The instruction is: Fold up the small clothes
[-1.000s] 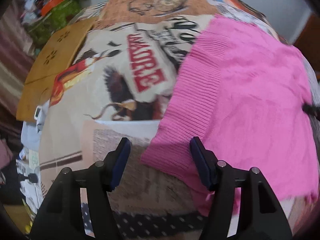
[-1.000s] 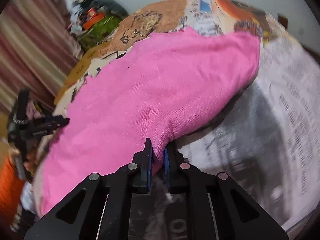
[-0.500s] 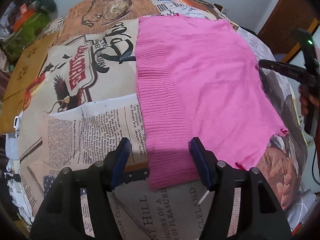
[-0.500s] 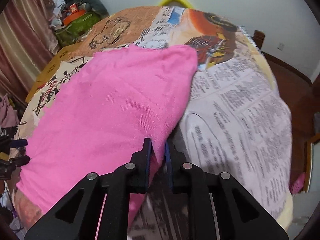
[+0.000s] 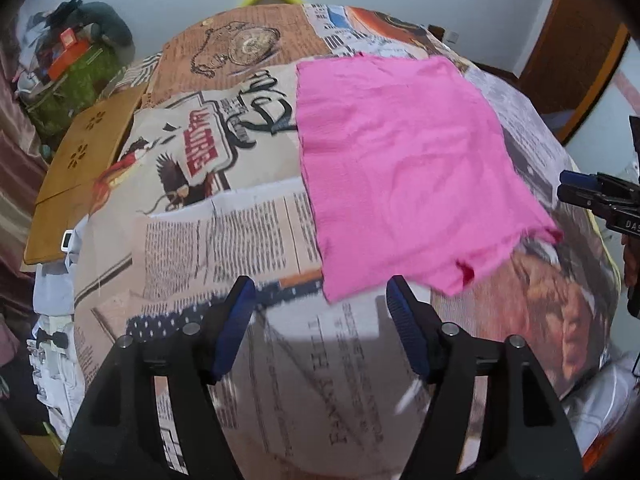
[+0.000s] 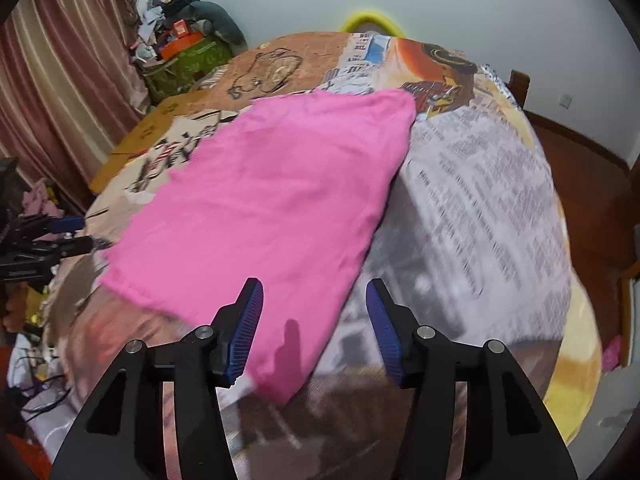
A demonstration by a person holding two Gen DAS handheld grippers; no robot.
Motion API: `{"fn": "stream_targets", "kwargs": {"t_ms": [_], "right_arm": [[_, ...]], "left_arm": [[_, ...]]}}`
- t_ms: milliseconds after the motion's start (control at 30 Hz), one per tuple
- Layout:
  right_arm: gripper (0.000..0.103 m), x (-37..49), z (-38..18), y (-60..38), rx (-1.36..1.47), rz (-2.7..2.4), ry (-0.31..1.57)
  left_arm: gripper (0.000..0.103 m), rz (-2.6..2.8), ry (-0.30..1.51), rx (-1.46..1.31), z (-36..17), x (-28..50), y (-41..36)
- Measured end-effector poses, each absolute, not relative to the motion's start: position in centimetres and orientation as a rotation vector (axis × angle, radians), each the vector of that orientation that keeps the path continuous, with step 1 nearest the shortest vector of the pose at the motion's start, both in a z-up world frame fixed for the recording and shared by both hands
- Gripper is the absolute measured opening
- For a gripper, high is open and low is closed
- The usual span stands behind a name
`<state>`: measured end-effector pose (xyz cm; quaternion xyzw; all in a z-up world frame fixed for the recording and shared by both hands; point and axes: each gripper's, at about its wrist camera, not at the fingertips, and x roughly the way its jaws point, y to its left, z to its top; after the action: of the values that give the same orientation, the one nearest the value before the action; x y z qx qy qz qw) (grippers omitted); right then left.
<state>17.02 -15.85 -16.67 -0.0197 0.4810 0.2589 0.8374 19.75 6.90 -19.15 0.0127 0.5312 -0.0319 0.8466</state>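
Note:
A pink knit garment (image 5: 404, 168) lies flat on a bed covered with a newspaper-print sheet (image 5: 240, 240); it also shows in the right wrist view (image 6: 272, 208). My left gripper (image 5: 320, 312) is open and empty, just off the garment's near edge. My right gripper (image 6: 314, 320) is open and empty above the garment's near corner. The right gripper also shows at the right edge of the left wrist view (image 5: 592, 196). The left gripper shows at the left edge of the right wrist view (image 6: 48, 236).
A wooden board (image 5: 80, 172) lies at the bed's left side. A pile of clutter with a green bag (image 6: 184, 60) stands in the far corner by a striped curtain (image 6: 60, 80). A yellow rim (image 6: 370, 22) peeks behind the bed. Wooden floor (image 6: 592, 184) lies to the right.
My right gripper has opened and let go of the pink garment, which now lies flat. Both grippers have pulled back from it.

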Motion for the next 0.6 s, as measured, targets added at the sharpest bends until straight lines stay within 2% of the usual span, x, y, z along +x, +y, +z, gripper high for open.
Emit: {"fn": "stream_targets", "kwargs": {"t_ms": [167,600], "right_arm": [[0.05,15.3,-17.5,-15.0,-0.055,0.558,1.047],[0.05,14.5,-20.2,-13.1,-0.099,0.576,1.086]], "left_arm": [[0.071,-0.131,1.162,0.035,-20.7,18.9,5.3],[0.08,-0.198,1.133,0.046,-21.8,21.4,2.0]]}}
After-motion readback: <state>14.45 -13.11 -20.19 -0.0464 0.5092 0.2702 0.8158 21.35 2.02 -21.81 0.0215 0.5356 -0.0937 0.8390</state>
